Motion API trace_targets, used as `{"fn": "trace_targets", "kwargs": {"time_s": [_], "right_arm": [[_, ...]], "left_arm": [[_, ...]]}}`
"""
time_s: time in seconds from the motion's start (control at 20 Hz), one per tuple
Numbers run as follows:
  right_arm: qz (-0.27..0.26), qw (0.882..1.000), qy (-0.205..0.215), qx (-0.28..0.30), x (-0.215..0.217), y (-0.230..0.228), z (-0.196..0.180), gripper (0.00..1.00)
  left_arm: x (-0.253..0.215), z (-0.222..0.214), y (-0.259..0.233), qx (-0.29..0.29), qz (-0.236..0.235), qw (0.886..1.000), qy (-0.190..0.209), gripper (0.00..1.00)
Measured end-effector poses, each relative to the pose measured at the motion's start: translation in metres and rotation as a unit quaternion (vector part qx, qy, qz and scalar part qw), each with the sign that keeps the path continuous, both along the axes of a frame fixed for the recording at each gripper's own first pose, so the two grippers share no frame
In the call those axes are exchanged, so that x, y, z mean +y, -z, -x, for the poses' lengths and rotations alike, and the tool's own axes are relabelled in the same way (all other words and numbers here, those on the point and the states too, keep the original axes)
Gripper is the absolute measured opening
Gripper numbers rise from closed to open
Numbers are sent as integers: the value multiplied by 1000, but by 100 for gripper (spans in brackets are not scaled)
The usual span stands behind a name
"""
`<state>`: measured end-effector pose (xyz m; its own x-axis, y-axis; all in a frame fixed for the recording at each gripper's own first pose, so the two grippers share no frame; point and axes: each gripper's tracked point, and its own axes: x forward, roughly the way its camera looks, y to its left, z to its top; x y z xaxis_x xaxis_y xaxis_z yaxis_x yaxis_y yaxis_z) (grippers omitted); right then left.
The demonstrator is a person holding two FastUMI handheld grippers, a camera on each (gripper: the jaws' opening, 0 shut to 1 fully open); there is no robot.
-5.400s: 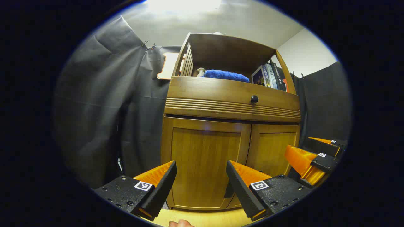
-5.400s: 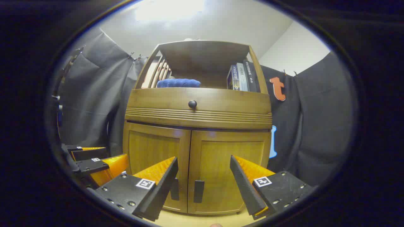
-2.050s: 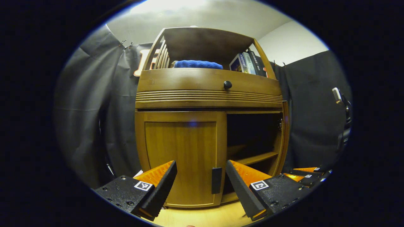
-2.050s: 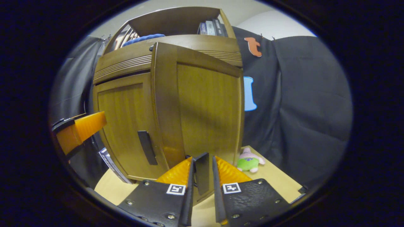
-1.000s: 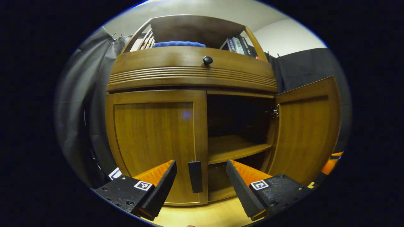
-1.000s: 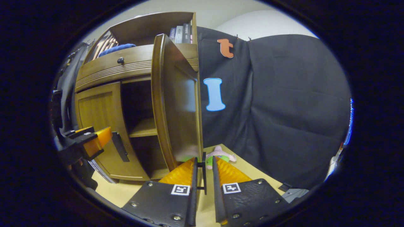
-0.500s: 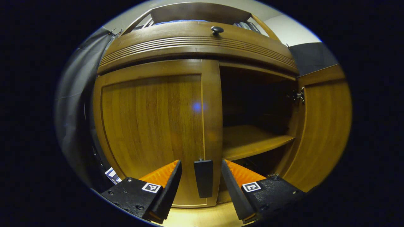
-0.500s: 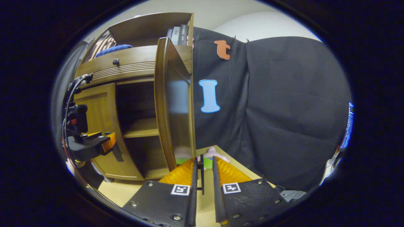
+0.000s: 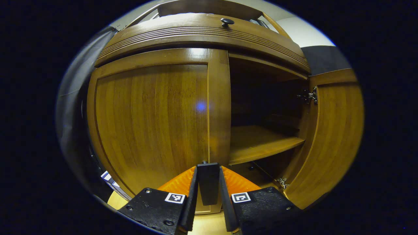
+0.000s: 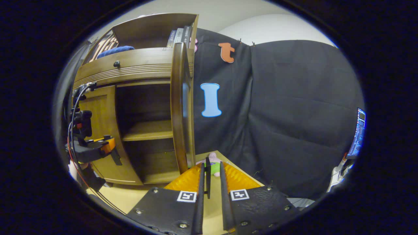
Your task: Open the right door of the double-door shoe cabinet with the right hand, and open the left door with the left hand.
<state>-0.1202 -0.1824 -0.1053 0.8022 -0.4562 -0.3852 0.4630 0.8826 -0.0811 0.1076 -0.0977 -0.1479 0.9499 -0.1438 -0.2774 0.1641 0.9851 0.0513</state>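
1. Shoe cabinet (image 9: 202,32): brown wood w/ visible vertical grain, glossy finish; ribbed horizontal moulding under the drawer front; round dark knob (image 9: 225,22) on drawer. Stands on a pale wooden desk (image 10: 124,199).
2. Left door (image 9: 153,120): flat recessed panel in a frame, lying flush in the cabinet front. Handle (image 9: 208,182): dark, flat, rectangular bar, mounted vertical near the door's inner edge, low down.
3. Left claw (image 9: 208,195): fingers drawn in tight, one pressing each side of the left-door handle. Also seen far left in right gripper view (image 10: 109,147), at the left door.
4. Right door (image 10: 179,111): same wood, swung wide out, seen almost edge-on in right gripper view; rounded edge profile. In left gripper view its inner face (image 9: 333,137) shows, w/ metal hinges top and bottom.
5. Right claw (image 10: 210,182): nearly closed, both fingers against the thin dark handle of right door (image 10: 207,178).
6. Right compartment interior (image 9: 261,107): dark; one plain wooden shelf (image 9: 261,143) across mid-height; contents, if any, too dark to tell.
7. Open top shelf: blue folded cloth (image 10: 114,50), soft texture; row of upright books (image 10: 179,32) at right end.
8. Desk, beyond right door: small plush toy (image 10: 214,161), pink and green, partly hidden by claw.
9. Booth wall: black cloth (image 10: 287,114), creased.
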Motion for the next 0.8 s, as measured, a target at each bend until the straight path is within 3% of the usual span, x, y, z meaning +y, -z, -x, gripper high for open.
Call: {"fn": "trace_targets", "kwargs": {"time_s": [0.25, 0.3, 0.4, 0.6, 0.8], "right_arm": [[10, 1000, 14, -1, -7, -4, 12, 24], [12, 1000, 20, -1, -11, -3, 17, 24], [17, 999, 32, 0, -19, -3, 22, 23], [20, 1000, 16, 11, -24, 1, 16, 23], [22, 1000, 9, -14, -9, -13, 8, 23]], "left_arm": [[0, 1, 0, 4, 2, 1000, 8, 34], [0, 2, 1, 5, 4, 1000, 10, 38], [0, 5, 0, 4, 10, 1000, 15, 33], [1, 13, -1, 0, 13, 1000, 28, 34], [1, 24, -3, 4, 17, 999, 41, 31]]}}
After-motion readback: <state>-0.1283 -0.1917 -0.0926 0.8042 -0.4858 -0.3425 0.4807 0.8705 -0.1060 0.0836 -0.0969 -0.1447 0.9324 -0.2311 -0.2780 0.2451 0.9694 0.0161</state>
